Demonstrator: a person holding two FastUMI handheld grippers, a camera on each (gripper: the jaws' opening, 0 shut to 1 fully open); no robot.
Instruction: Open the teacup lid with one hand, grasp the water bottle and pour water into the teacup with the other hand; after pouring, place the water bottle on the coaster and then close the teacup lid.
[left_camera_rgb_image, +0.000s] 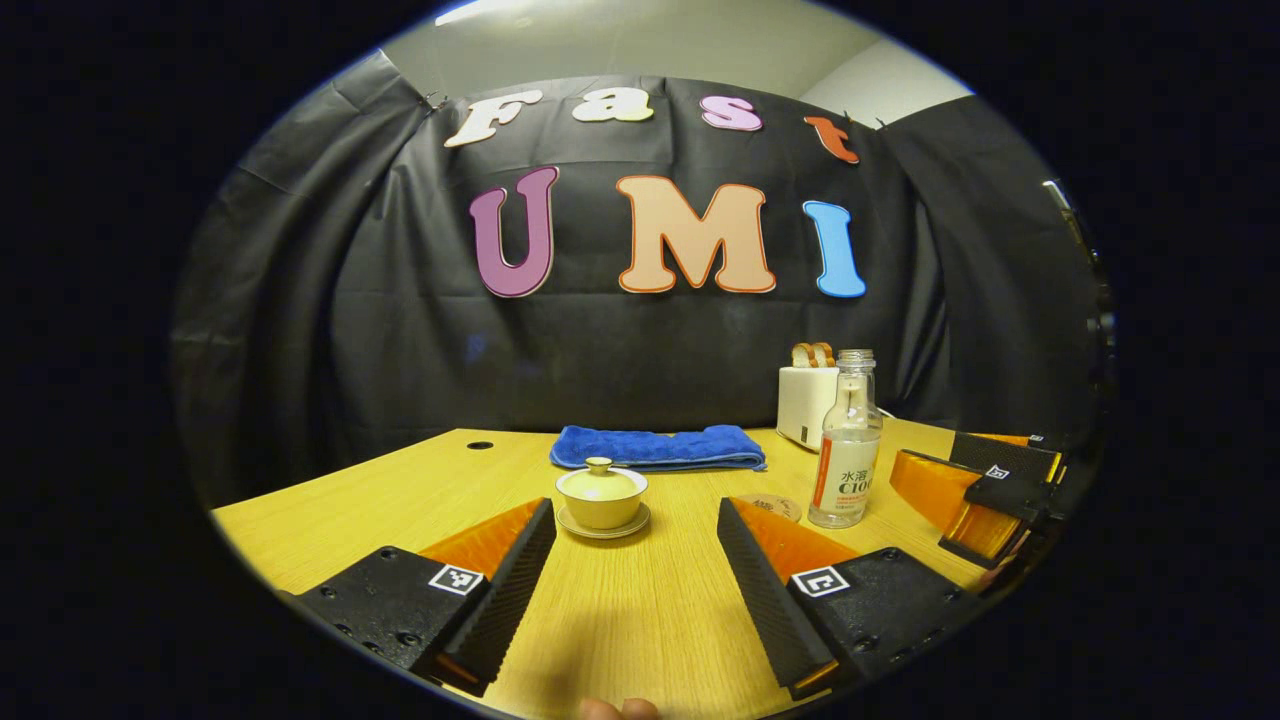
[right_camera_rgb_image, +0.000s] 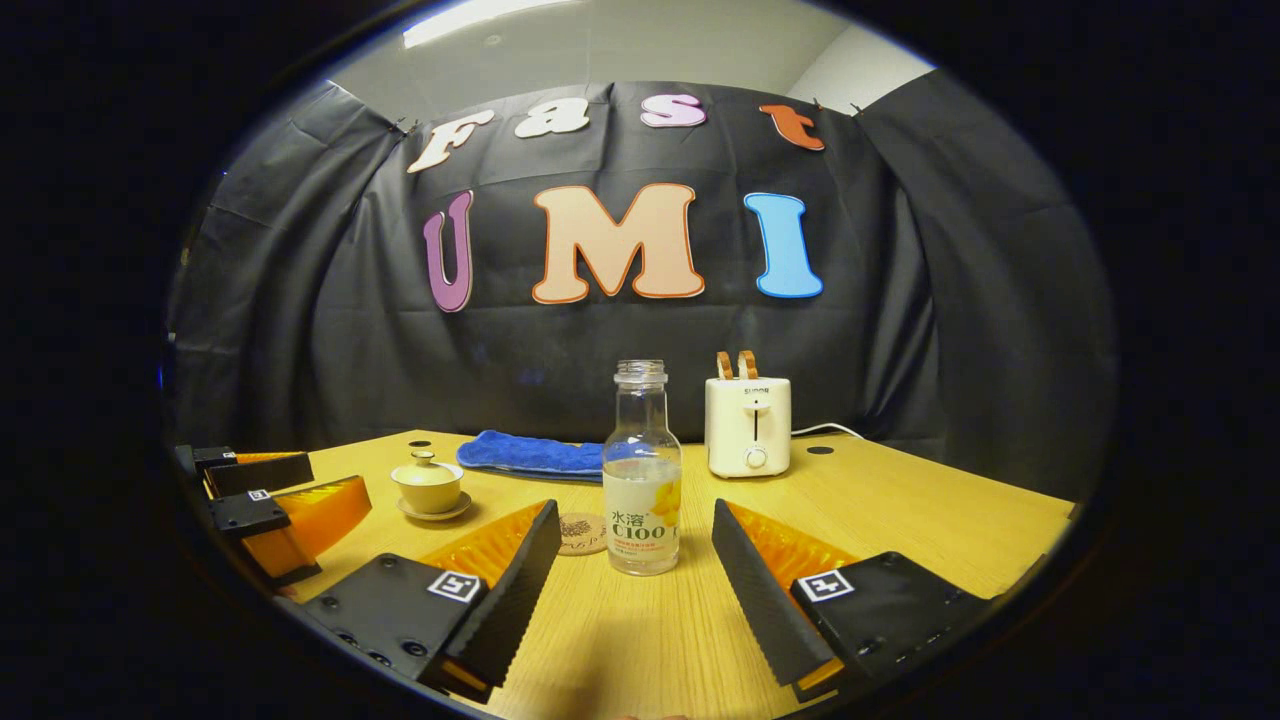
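Wood-grain tabletop (left_camera_rgb_image: 640, 620) fills the lower part of the left gripper view. Left hand-held gripper (left_camera_rgb_image: 636, 520) hovers low over it, fingers spread wide, nothing between them. Teacup (left_camera_rgb_image: 601, 497) sits straight ahead beyond the fingertips, lid (left_camera_rgb_image: 600, 477) on, saucer (left_camera_rgb_image: 603, 528) under it. Blue towel (left_camera_rgb_image: 657, 447) lies folded behind the teacup. Bottle (left_camera_rgb_image: 847, 445) stands upright to the right, uncapped, partly filled with clear liquid. Coaster (left_camera_rgb_image: 775, 505) lies just left of the bottle's base, partly hidden by the near finger. Toaster (left_camera_rgb_image: 805, 402) stands behind the bottle, bread in its slots. Right hand-held gripper (left_camera_rgb_image: 985, 485) shows at the far right edge, beside the bottle. In the right gripper view, the right hand-held gripper (right_camera_rgb_image: 636, 520) is also wide open and empty, low over the tabletop (right_camera_rgb_image: 900, 520). Bottle (right_camera_rgb_image: 642, 480) stands just ahead, centred on the gap between the fingers, untouched. Coaster (right_camera_rgb_image: 582, 532) lies just left of its base. Teacup (right_camera_rgb_image: 428, 486), lid (right_camera_rgb_image: 427, 468) on, sits farther left; towel (right_camera_rgb_image: 535, 453) behind it; toaster (right_camera_rgb_image: 748, 422) right of the bottle, at the back. Left hand-held gripper (right_camera_rgb_image: 265, 500) shows at the left edge, near the teacup.
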